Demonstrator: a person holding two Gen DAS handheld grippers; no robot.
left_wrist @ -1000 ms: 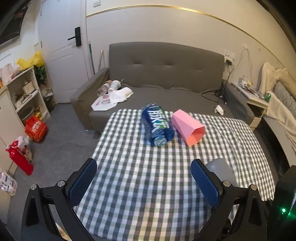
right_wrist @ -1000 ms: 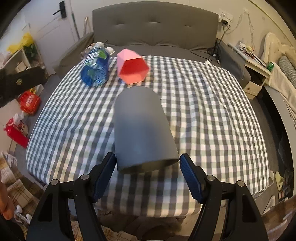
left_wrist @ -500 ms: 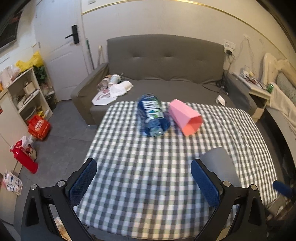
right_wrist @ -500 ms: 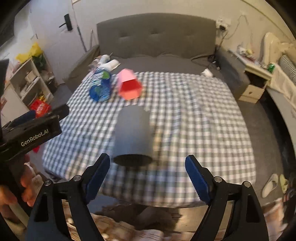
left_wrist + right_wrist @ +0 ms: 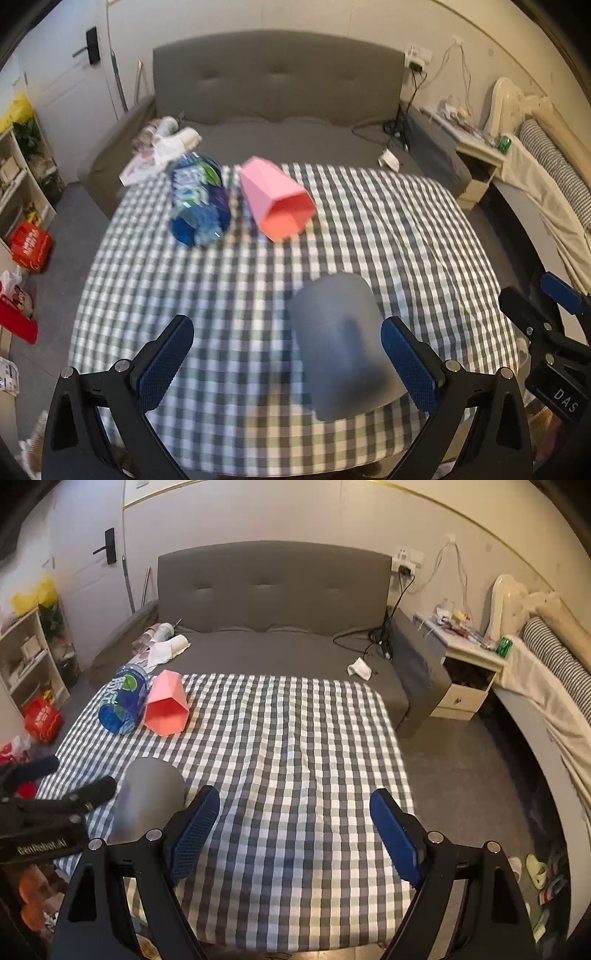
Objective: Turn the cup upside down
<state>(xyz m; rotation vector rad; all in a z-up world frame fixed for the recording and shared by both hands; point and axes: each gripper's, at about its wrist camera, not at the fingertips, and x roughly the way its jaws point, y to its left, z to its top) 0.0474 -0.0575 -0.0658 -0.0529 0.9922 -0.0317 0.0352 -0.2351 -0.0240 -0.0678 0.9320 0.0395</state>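
Note:
A grey cup [image 5: 341, 339] stands mouth down on the checked tablecloth [image 5: 258, 288], near the table's front edge. It also shows at the left in the right wrist view [image 5: 149, 799]. My left gripper [image 5: 288, 365] is open, and the cup sits between its fingers, close to the right finger [image 5: 408, 365]. My right gripper [image 5: 295, 840] is open and empty, to the right of the cup. A pink cup [image 5: 277, 199] lies on its side at the far side of the table.
A blue water bottle [image 5: 197, 201] lies beside the pink cup. A grey sofa [image 5: 273, 602] stands behind the table. A bedside table [image 5: 469, 664] and a bed [image 5: 554, 686] are at the right. Shelves [image 5: 29, 657] and bags are at the left.
My right gripper has let go of the grey cup and drawn back to the right. My left gripper has moved in so the cup now sits between its fingers.

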